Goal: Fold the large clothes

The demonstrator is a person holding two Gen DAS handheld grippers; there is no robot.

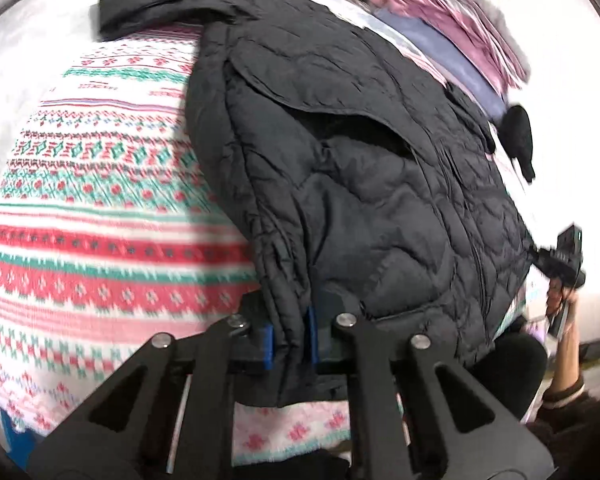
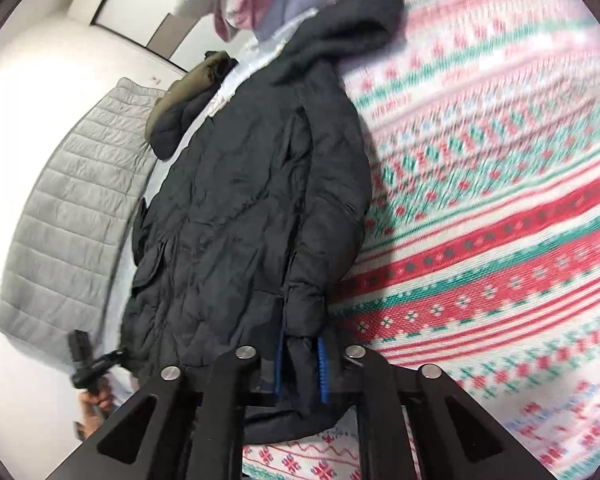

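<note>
A black quilted hooded jacket (image 1: 360,152) lies stretched over a patterned bed cover (image 1: 100,208), its hood at the far end. My left gripper (image 1: 290,338) is shut on a bottom corner of the jacket, fabric pinched between the blue pads. In the right wrist view the jacket (image 2: 244,200) runs away from me, hood at the top. My right gripper (image 2: 300,368) is shut on the other bottom corner, cloth bunched between its blue pads. The right gripper also shows in the left wrist view (image 1: 560,264) at the jacket's far edge; the left gripper shows in the right wrist view (image 2: 94,368).
The bed cover (image 2: 500,240) has red, green and white knit-style stripes. Folded pink and lilac clothes (image 1: 452,32) are piled beyond the hood. An olive and dark garment (image 2: 184,96) and a grey quilted headboard (image 2: 72,220) lie to the left in the right wrist view.
</note>
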